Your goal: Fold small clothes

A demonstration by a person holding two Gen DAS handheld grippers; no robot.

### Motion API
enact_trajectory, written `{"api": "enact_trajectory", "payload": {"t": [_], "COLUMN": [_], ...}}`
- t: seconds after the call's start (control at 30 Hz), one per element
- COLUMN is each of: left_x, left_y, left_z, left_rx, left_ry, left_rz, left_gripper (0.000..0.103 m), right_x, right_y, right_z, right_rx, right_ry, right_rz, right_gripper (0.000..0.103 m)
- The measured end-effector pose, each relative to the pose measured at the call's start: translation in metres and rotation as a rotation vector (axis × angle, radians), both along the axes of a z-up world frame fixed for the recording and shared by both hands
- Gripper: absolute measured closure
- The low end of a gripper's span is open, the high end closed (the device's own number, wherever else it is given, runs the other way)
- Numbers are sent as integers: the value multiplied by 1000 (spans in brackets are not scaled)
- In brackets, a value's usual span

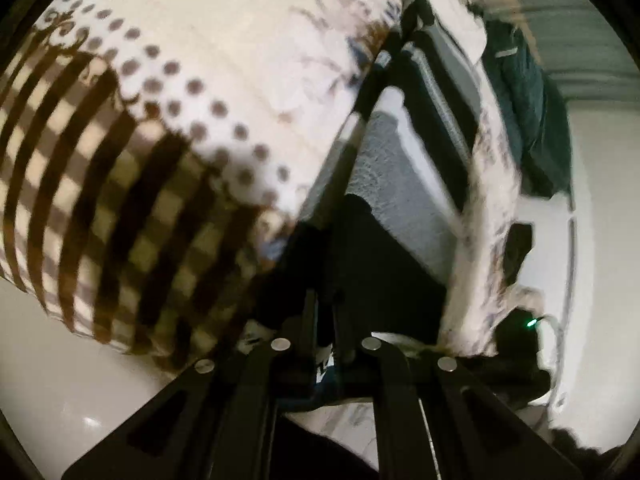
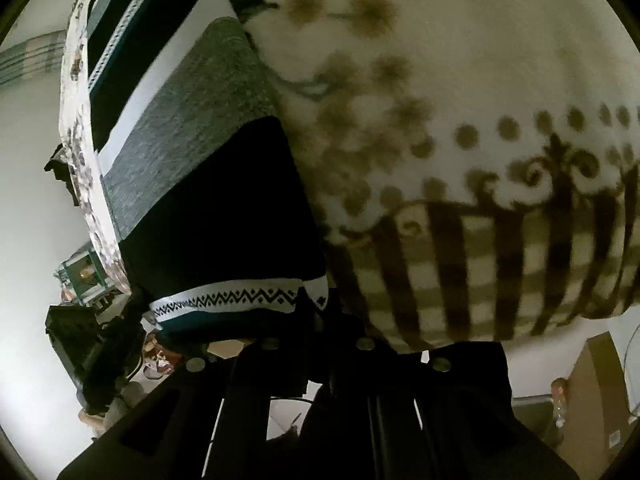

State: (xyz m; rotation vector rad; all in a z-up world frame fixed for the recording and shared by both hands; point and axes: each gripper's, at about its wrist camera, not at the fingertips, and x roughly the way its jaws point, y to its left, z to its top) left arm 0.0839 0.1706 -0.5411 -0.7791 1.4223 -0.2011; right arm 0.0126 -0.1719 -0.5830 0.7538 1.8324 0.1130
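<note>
Navy, grey, white striped garment, zigzag hem

The left tool pinches a dark, grey-and-white striped garment beside a patterned cream blanket.

- Left tongs: fingertips dark and buried against the garment; whether the jaws pinch cloth cannot be told.
- Right tongs: tips lost in shadow under the hem; their hold cannot be told.
- Striped garment: far end cut off by the top edge of the right wrist view; full shape unknown.
- Patterned cloth: smeared by motion blur, runs past the frame edge.
- Dark green fabric: blurred heap, kind not identifiable.
- Green light: source device too dark to make out.
- Clutter: small, dim, items indistinguishable.
</note>
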Motion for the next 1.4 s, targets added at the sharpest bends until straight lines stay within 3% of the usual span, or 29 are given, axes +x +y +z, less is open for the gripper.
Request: {"api": "enact_trajectory", "payload": {"t": [0.1, 0.17, 0.2, 0.27, 0.3, 0.33, 0.37, 0.43, 0.57, 0.7, 0.73, 0.77, 0.8, 0.83, 0.97, 1.13, 1.27, 1.4], "left_x": [2, 7, 9, 11, 8, 8, 6, 6, 3, 7, 8, 8, 8, 7, 3, 4, 25, 77], "left_y": [0, 2, 6, 12, 18, 22, 26, 28, 14, -4, -6, -8, -10, -13, -19, -15, -16, -31], "left_z": [-15, -23, -25, -20, -17, -16, -17, -27, -52, -56, -53, -49, -45, -41, -21, 17, 58, 95], "left_rx": [22, -6, -31, -47, -45, -41, -44, -67, -151, -156, -151, -151, -140, -128, -95, -150, -157, -138], "left_ry": [14, 35, 46, 34, 16, 11, 11, 26, 76, 87, 81, 71, 64, 63, 73, 24, -70, -197], "left_rz": [-32, -34, -31, -26, -24, -23, -26, -17, -60, -95, -97, -98, -103, -119, -122, -39, -8, -14], "left_gripper": [99, 96, 96, 94, 90, 76, 57, 48, 48, 48, 50, 51, 61, 93, 95, 96, 96, 96], "right_x": [-1, 3, 6, 7, 6, 5, 2, -2, -16, -20, -21, -23, -25, -25, -19, -3, 24, 72], "right_y": [-2, 4, 6, 5, 4, 1, -5, -7, -5, -1, 1, 0, 0, 1, 6, 6, -5, -11], "right_z": [-6, -15, -19, -23, -23, -23, -24, -32, -57, -72, -71, -70, -67, -62, -31, 14, 53, 85], "right_rx": [-12, 1, 9, 39, 64, 92, 108, 148, 256, 288, 293, 288, 287, 296, 283, 306, 336, 347], "right_ry": [6, 36, 46, 55, 54, 47, 46, 61, 92, 68, 63, 58, 51, 37, -45, -146, -236, -309], "right_rz": [17, 28, 37, 41, 28, 8, 0, -28, -109, -154, -175, -192, -205, -208, -149, -101, -134, -179], "right_gripper": [97, 94, 88, 57, 48, 40, 39, 39, 39, 41, 47, 62, 71, 83, 88, 88, 89, 89]}}
